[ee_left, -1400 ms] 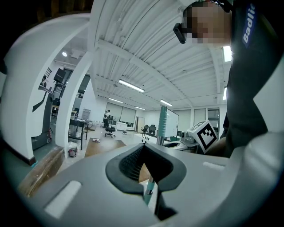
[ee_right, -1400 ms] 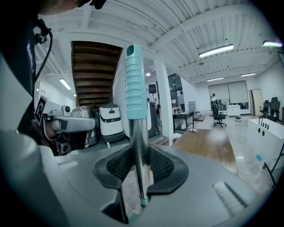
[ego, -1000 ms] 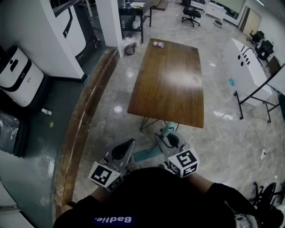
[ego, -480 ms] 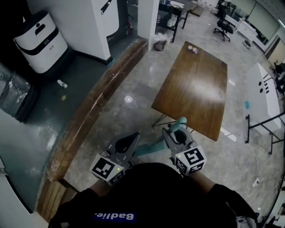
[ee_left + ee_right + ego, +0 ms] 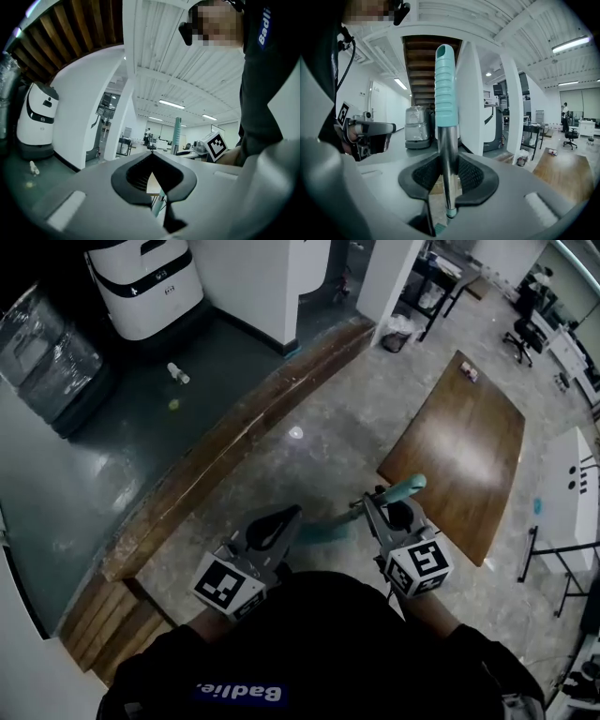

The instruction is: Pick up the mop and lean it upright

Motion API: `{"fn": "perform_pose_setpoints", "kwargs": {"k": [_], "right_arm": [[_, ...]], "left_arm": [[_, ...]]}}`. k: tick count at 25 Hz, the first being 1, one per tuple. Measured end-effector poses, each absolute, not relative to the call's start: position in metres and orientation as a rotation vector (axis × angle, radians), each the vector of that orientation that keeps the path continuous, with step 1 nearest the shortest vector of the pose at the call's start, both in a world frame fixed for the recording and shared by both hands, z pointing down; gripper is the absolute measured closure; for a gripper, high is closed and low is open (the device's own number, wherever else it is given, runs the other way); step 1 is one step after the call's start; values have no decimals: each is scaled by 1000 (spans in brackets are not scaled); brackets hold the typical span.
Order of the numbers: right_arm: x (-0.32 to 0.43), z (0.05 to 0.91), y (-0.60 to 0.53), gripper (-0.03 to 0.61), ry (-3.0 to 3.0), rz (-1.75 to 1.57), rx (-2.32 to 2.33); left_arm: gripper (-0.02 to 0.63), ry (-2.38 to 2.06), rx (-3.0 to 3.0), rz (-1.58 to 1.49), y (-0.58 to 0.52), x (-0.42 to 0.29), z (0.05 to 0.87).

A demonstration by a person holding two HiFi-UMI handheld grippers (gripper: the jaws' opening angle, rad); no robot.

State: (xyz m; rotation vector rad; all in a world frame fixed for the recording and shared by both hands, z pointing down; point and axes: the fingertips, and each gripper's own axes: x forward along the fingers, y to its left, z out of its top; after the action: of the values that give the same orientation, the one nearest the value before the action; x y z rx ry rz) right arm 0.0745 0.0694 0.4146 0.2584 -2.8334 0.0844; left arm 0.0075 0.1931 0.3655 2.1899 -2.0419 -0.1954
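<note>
We've got the mop (image 5: 444,84) clamped in the right gripper (image 5: 449,176), jaws closed on the metal pole just below its teal grip, pole upright. Down low, the mop's teal head shows between our two grippers, near the table (image 5: 469,446). The left gripper (image 5: 153,157), left of the mop, is closed on nothing, tips touching.

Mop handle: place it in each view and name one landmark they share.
Head view: right of centre, the mop handle juts past the right gripper.
Left gripper view: upright, right of centre.
Right gripper view: dead centre, clamped in the jaws.
Shared landmark: the wooden table.
</note>
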Motion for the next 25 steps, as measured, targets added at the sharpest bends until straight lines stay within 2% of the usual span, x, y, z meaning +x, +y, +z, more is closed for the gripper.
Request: {"fn": "perform_pose_setpoints", "kwargs": {"k": [14,25], "right_arm": [[-59,417,83,476,-2845,46,-126],[-157,424,26,476,-2797,85,-477]], "left_arm": [[594,-2322,1871,-211,218,-91,372],[594,-2505,1665,-185,133,-173,363]]}}
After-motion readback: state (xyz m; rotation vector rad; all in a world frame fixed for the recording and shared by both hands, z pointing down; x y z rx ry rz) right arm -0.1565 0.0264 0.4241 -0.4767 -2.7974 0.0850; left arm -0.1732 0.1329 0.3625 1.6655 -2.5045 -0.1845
